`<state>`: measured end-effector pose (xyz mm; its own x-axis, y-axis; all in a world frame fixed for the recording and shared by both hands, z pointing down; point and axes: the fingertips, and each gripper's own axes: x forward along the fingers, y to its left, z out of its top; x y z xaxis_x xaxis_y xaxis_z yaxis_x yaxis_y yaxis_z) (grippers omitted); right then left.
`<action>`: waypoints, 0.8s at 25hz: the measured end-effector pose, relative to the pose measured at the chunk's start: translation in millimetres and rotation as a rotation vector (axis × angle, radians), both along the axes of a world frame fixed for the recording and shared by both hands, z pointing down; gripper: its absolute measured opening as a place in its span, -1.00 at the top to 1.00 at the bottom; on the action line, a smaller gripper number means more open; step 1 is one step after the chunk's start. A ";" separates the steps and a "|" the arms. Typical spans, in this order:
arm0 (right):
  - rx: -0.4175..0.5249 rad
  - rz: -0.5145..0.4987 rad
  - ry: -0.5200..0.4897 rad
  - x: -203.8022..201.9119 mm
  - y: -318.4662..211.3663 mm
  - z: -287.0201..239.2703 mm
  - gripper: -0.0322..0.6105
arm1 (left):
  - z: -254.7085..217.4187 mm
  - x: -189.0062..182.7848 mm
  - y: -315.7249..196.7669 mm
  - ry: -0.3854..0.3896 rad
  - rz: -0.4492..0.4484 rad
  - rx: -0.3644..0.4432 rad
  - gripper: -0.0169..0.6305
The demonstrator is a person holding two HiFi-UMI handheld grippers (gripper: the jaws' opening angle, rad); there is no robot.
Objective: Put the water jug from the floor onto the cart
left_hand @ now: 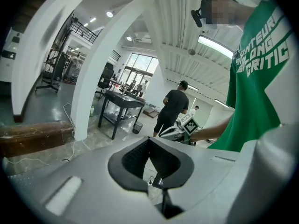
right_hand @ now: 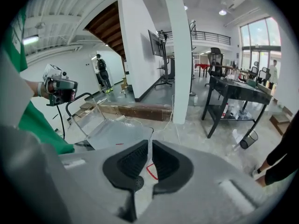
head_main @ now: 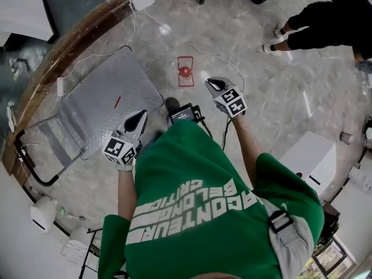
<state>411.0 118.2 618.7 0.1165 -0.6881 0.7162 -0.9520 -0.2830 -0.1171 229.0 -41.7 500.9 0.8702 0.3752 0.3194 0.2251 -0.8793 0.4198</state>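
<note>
Green T-shirt [head_main: 186,156], white lettering [head_main: 192,205], grey strap [head_main: 280,220]

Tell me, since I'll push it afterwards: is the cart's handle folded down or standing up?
Standing up: in the right gripper view the black handle loop rises above the cart's deck at its end.

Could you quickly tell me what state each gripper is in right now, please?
Left gripper: closed, jaws together at the tips, holding nothing.
Right gripper: barely open, a thin slit between the jaws, holding nothing.
</note>
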 end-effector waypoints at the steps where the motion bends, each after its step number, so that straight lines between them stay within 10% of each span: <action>1: -0.008 -0.010 0.003 5.9 -4.5 7.8 0.84 | 1.6 0.7 -1.7 -0.004 -0.013 -0.002 0.92; 20: -0.282 -0.129 -0.102 33.0 -64.9 225.1 0.32 | 44.5 -18.9 -11.6 -0.128 -0.131 -0.062 0.92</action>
